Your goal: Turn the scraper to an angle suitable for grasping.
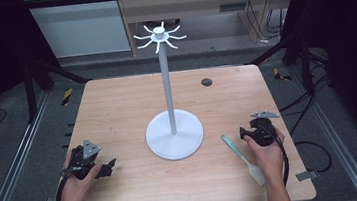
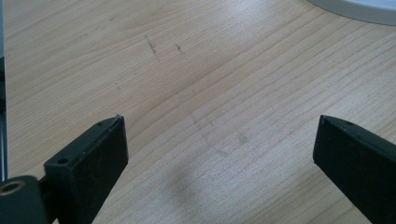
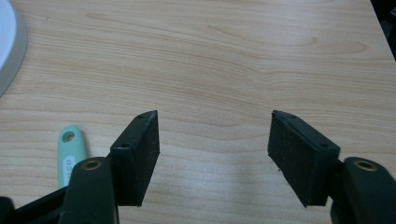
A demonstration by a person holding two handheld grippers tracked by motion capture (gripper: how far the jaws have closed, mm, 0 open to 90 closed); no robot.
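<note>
With both sets of jaws open and empty, the right gripper (image 1: 247, 133) rests beside the mint-handled spatula (image 1: 243, 158), lying at four o'clock from the hook stand (image 1: 174, 133) on the worktop (image 1: 117, 112), so grasping its handle probably comes next, while the left gripper (image 1: 108, 167) waits.

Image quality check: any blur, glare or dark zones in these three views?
High view: soft overall, table evenly lit, surroundings dark. Left gripper view: wood grain sharp, faint shadow between the jaws. Right gripper view: spatula handle clear, near jaw edges slightly soft; no glare.

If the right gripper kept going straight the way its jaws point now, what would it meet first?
Probably nothing: the right gripper stands open over bare table, clear to the far edge. The spatula and the stand's base lie off to its left.
</note>
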